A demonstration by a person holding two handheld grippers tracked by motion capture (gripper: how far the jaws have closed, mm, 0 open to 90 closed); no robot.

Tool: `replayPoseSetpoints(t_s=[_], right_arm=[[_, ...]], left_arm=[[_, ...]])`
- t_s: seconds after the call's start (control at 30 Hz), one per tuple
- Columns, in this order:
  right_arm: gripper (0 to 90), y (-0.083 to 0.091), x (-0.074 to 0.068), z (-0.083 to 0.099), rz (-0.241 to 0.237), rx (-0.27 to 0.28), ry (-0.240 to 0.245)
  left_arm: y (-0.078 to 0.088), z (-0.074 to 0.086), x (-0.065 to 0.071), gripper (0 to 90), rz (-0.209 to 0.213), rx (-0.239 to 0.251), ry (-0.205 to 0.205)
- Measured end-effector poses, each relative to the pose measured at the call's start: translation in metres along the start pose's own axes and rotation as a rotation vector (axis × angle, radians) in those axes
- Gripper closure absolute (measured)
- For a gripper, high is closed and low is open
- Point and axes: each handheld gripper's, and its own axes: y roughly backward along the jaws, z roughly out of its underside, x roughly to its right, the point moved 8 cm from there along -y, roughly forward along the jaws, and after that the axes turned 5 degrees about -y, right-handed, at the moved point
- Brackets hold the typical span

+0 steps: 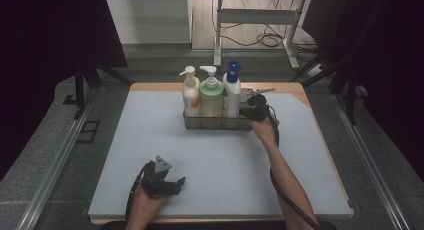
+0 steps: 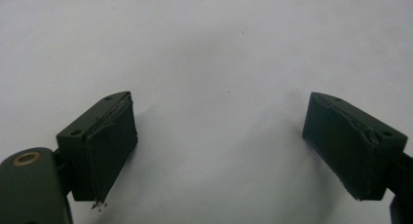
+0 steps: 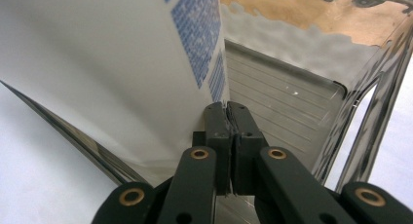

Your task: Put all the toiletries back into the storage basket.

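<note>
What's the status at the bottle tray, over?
Right gripper shut, jaws inside metal tray beside white blue-capped bottle, gripping nothing visible. Left gripper open over bare mat. Tray's right end free.

Lab recording bay, dark curtains (image 1: 45,35), padded table (image 1: 220,160), floor cables (image 1: 265,39)

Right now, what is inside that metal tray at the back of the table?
The metal tray holds three pump bottles in a row: cream bottle, green bottle, white bottle with blue pump. The right gripper, shut, sits at the tray's right end. The tray wall hides the bottles' bases.
</note>
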Motion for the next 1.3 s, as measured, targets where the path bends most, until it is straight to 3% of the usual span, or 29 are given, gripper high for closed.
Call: replayPoseSetpoints(t_s=[0.53, 1.3], right_arm=[[88.9, 0.0047, -0.0026, 0.0036, -0.024, -0.008, -0.011], [88.9, 0.0075, -0.009, 0.0073, -0.044, -0.016, 0.01]], left_arm=[[-0.0002, -0.0001, 0.0, 12.1, -0.001, 0.002, 0.0], [0.0, 0.0001, -0.0002, 12.1, -0.001, -0.001, -0.002]])
